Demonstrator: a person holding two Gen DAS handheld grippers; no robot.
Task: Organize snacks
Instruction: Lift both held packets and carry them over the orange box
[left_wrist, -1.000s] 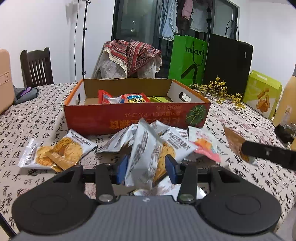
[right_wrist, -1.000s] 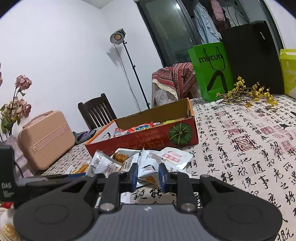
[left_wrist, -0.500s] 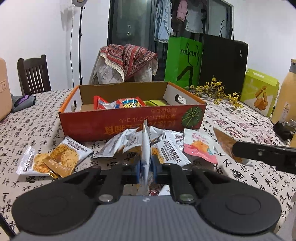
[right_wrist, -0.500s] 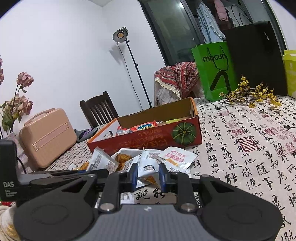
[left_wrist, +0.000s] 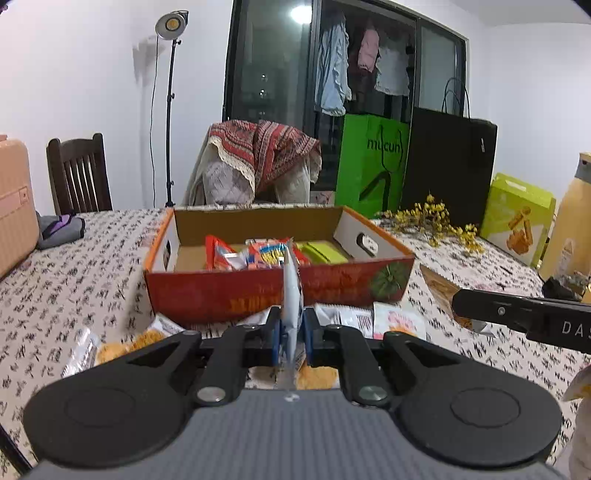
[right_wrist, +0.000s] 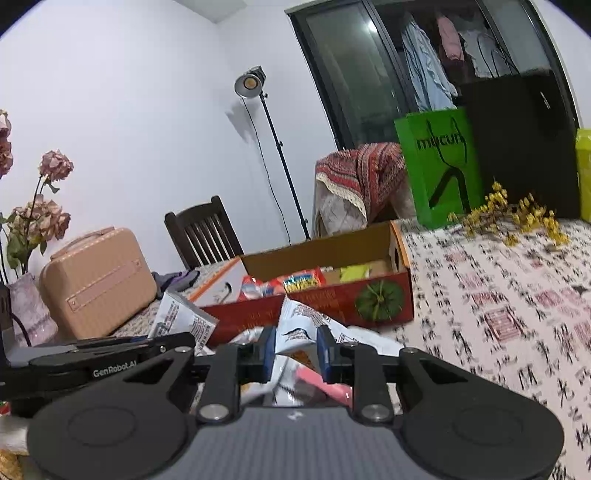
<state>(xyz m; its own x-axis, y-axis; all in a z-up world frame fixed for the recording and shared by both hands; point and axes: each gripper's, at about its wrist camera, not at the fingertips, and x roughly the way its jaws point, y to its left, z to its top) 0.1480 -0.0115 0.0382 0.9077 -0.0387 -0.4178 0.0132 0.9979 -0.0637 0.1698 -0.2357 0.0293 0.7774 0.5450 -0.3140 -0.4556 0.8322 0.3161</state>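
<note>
From the left wrist, the left tool (left_wrist: 291, 334) is pinched tight on a white snack packet (left_wrist: 290, 295), which stands edge-on and upright between the blue pads (left_wrist: 277, 334), its top reaching up in front of the red cardboard box (left_wrist: 258, 295). The box sits near the middle of the counter (left_wrist: 85, 266), its near wall just past the tool, open at the top with red, yellow and green packets (left_wrist: 258, 254) lying inside. More loose packets (left_wrist: 391, 321) lie on the cloth between the tool and the box's near wall; a crumbed one (left_wrist: 140, 341) lies to the left. The cloth to the left of the box is mostly bare, while on the right the right tool's arm (left_wrist: 517, 314) reaches in low, holding a brown packet (left_wrist: 439, 291) near the box's right corner. From the right wrist, the right tool (right_wrist: 295, 350) is narrowed around a white packet with dark print (right_wrist: 299, 328), its pads pressing its sides, above a heap of packets including a pink one (right_wrist: 325, 387). The box (right_wrist: 332, 306) lies just beyond, and the counter (right_wrist: 498, 295) to its right runs bare up to yellow dried flowers (right_wrist: 509, 214). The left tool (right_wrist: 173, 343) reaches in from the left with its white packet (right_wrist: 181, 319) tilted beside the box's near left corner.
</note>
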